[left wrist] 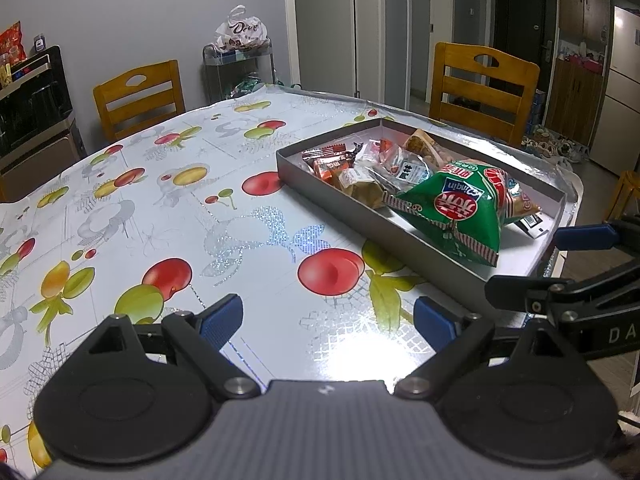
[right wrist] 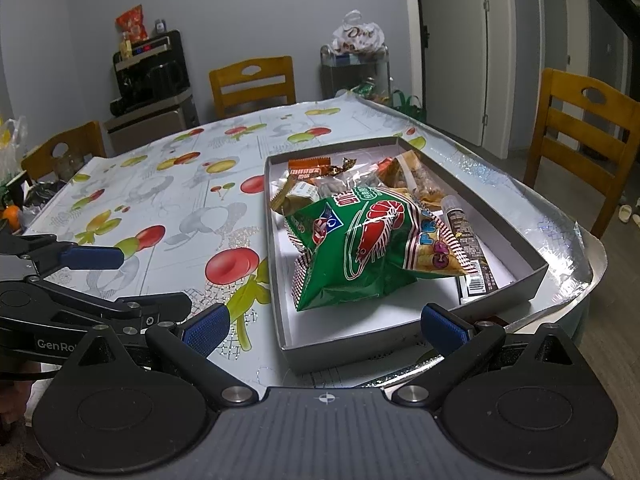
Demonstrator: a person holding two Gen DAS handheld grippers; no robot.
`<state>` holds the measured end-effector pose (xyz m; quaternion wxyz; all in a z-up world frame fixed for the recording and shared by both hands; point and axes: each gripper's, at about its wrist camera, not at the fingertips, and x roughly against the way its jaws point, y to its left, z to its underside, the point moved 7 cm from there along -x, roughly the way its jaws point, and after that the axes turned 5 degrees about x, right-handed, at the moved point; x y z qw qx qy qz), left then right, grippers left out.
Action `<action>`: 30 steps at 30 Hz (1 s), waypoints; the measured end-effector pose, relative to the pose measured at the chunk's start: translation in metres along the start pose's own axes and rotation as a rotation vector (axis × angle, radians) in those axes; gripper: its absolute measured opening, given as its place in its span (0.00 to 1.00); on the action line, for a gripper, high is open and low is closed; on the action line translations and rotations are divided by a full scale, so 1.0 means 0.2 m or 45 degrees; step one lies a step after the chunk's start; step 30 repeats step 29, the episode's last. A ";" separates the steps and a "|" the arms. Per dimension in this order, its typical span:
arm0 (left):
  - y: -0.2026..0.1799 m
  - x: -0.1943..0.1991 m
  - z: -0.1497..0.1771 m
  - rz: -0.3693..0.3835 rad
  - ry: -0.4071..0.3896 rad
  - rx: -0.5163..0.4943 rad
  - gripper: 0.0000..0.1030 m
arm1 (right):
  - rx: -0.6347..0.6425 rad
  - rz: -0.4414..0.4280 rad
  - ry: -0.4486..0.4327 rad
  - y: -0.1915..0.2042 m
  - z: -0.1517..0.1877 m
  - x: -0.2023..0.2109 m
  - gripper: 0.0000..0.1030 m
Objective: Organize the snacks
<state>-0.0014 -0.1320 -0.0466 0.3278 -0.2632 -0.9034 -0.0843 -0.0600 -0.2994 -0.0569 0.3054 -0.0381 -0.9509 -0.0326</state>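
A shallow grey box [right wrist: 402, 338] sits on the fruit-print table and holds several snacks. A green prawn-cracker bag [right wrist: 360, 248] lies on top near the front, a brown wrapped bar [right wrist: 468, 248] beside it, and small orange and clear packets [right wrist: 316, 176] at the far end. The box also shows in the left wrist view [left wrist: 340, 206], with the green bag [left wrist: 456, 216]. My right gripper [right wrist: 326, 326] is open and empty, just before the box's near edge. My left gripper [left wrist: 328, 320] is open and empty over bare tablecloth, left of the box.
Wooden chairs [left wrist: 140, 96] [left wrist: 482, 84] [right wrist: 580, 136] stand around the table. A wire cart with a Dove bag [left wrist: 240, 32] and a black appliance [right wrist: 152, 68] stand by the far wall. The table edge [right wrist: 576, 276] runs close to the box on the right.
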 end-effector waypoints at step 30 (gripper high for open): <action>0.00 -0.03 0.01 0.009 0.011 -0.002 0.89 | -0.012 0.005 0.010 -0.02 0.01 -0.02 1.00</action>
